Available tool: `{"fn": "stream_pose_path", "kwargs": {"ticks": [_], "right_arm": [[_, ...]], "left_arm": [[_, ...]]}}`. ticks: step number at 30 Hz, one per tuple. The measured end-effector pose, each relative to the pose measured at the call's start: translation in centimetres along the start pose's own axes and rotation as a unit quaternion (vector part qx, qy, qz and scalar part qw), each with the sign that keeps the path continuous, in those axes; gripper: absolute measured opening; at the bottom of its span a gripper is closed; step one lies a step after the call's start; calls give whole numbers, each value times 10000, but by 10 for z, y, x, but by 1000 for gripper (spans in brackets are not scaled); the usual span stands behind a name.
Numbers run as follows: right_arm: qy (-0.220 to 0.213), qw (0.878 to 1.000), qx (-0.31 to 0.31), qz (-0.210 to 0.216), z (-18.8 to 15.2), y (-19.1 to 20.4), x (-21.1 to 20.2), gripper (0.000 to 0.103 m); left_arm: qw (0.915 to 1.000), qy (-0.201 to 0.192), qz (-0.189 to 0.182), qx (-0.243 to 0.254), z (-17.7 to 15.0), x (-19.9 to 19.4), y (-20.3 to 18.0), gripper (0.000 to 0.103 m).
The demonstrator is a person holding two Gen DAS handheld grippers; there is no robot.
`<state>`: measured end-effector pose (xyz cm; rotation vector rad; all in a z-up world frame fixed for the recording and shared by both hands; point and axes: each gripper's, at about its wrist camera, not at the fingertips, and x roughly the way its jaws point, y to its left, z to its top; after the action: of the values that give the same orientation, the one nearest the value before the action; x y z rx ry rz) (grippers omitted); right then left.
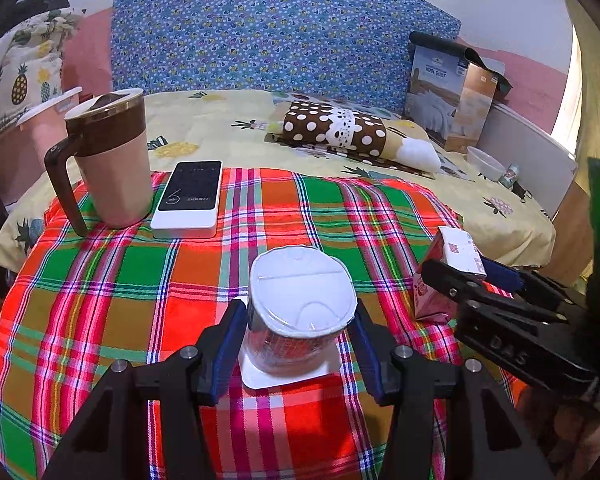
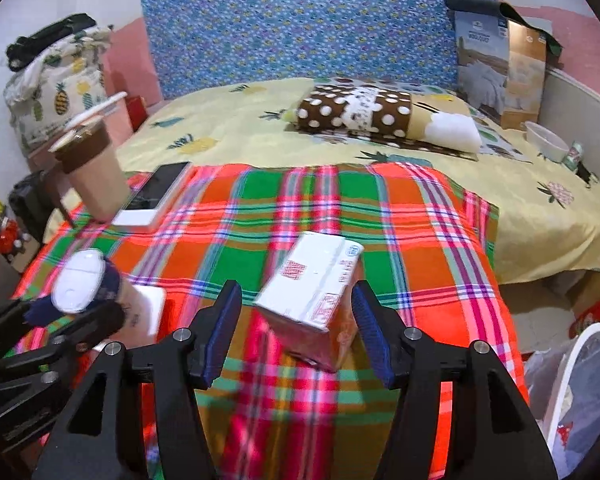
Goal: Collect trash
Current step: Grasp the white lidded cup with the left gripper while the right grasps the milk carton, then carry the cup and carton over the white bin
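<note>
On a plaid-covered worktop, a mug and a power bank sat far left. The left claw clamped a sealed plastic cup. Further right, the right claw stood apart around a tilted pink carton, pads not touching. Grasping seemed underway; next that claw needed closing. Only the right wrist view showed a lined bin.

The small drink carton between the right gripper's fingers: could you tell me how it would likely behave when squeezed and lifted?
The drink carton looks like thin paperboard, so it would probably dent under a firm squeeze. It already sits tilted on the plaid cloth, so a nudge may tip it. As trash it is likely near empty and light, though that cannot be seen.
</note>
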<state>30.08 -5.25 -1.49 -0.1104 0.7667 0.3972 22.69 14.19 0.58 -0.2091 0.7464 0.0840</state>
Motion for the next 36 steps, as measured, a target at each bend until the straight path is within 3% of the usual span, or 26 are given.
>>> {"fn": "stream_pose_path", "kwargs": {"ticks": [5, 9, 21, 36], "right_arm": [[120, 9996, 148, -207, -4, -17, 5, 59], [134, 9996, 230, -115, -4, -24, 3, 39], [-38, 9992, 196, 336, -19, -32, -35, 38], [-207, 9974, 82, 687, -57, -46, -95, 38]], "left_arm": [[10000, 36, -14, 32, 0, 2, -3, 52], [10000, 58, -27, 38, -2, 2, -8, 52], [9998, 62, -164, 74, -13, -15, -30, 52], [9993, -50, -366, 55, -59, -78, -70, 52]]}}
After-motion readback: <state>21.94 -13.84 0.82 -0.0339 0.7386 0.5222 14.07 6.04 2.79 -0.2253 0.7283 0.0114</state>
